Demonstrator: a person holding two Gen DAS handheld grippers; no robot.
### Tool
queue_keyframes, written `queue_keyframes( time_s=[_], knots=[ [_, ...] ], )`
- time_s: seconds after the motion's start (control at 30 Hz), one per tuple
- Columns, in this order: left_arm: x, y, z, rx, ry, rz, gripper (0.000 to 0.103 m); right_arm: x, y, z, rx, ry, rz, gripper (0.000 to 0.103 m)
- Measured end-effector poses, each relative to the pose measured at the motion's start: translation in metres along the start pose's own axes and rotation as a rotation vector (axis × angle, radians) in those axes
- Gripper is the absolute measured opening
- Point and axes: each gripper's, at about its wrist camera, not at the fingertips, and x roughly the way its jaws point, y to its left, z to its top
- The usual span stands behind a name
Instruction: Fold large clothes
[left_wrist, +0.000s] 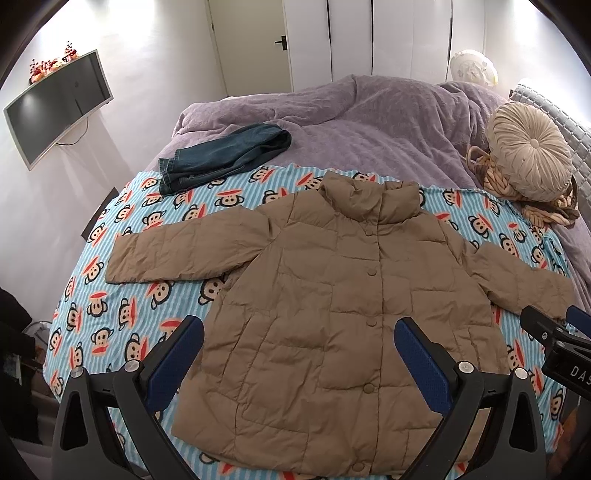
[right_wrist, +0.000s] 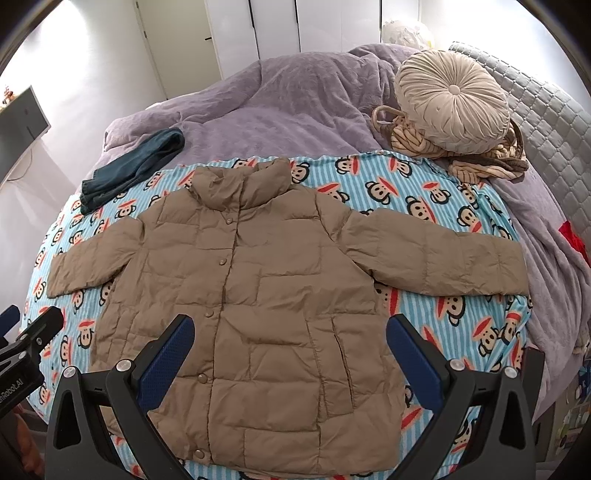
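Note:
A tan quilted puffer jacket (left_wrist: 332, 302) (right_wrist: 258, 280) lies flat and buttoned on a blue striped monkey-print blanket (left_wrist: 110, 295) (right_wrist: 443, 206), collar away from me, both sleeves spread sideways. My left gripper (left_wrist: 299, 332) hovers open above the jacket's lower hem, holding nothing. My right gripper (right_wrist: 290, 332) is open too, above the jacket's lower right half, empty. In the left wrist view the right gripper's body (left_wrist: 554, 339) shows near the jacket's right cuff. The left gripper's body (right_wrist: 26, 343) appears at the left edge of the right wrist view.
Folded blue jeans (left_wrist: 225, 157) (right_wrist: 133, 166) lie at the blanket's far left corner. A purple bedspread (left_wrist: 351, 118) (right_wrist: 277, 103) covers the bed behind. A round beige cushion (left_wrist: 528, 155) (right_wrist: 454, 99) sits on a knitted throw at the right. A TV (left_wrist: 55, 110) hangs on the left wall.

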Motion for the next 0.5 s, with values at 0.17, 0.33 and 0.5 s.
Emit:
queue_keyframes(
  time_s=[0.17,0.33,0.5],
  knots=[
    [0.0009,0.0001,-0.0001,0.003,-0.001,0.002,0.103,0.0012,-0.002,-0.0003,0.003,0.001,0.002,0.103],
    [0.001,-0.0002,0.0,0.001,0.002,0.001,0.103,0.0014,-0.0017,0.0002,0.003,0.002,0.001,0.103],
    [0.0019,-0.0007,0.0003,0.002,0.002,-0.002,0.103,0.0017,-0.0021,0.0005,0.002,0.003,-0.002,0.103]
  ],
)
